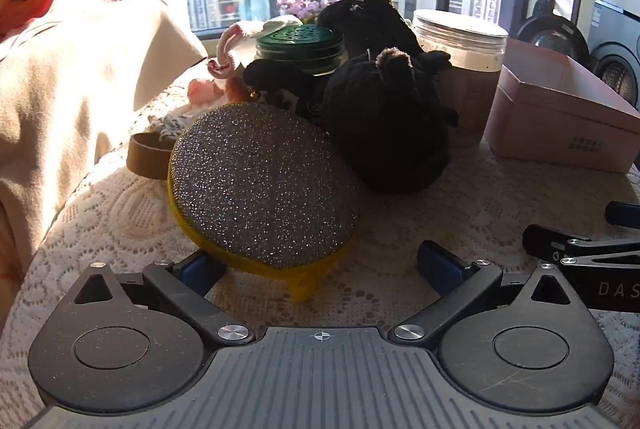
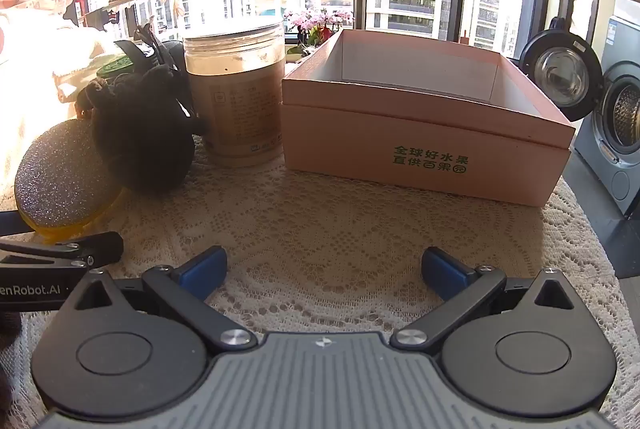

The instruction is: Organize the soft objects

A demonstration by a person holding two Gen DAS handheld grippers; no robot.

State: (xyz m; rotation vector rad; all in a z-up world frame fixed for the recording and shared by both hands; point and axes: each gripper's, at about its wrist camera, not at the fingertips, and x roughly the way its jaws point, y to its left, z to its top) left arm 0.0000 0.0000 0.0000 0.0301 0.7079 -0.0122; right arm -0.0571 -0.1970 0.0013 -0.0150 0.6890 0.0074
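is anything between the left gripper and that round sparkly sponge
Nothing visible is. The open left gripper sits right at the sponge; the sponge's near edge already lies by its left finger, with only bare lace tablecloth around. The black plush toy and jars stand behind the sponge, not in front.

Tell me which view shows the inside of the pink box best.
The right wrist view: the pink box sits in full ahead, open top facing the camera, and the part of its inside that shows looks bare. The left wrist view catches only its near corner and a wall at the right edge, not the floor.
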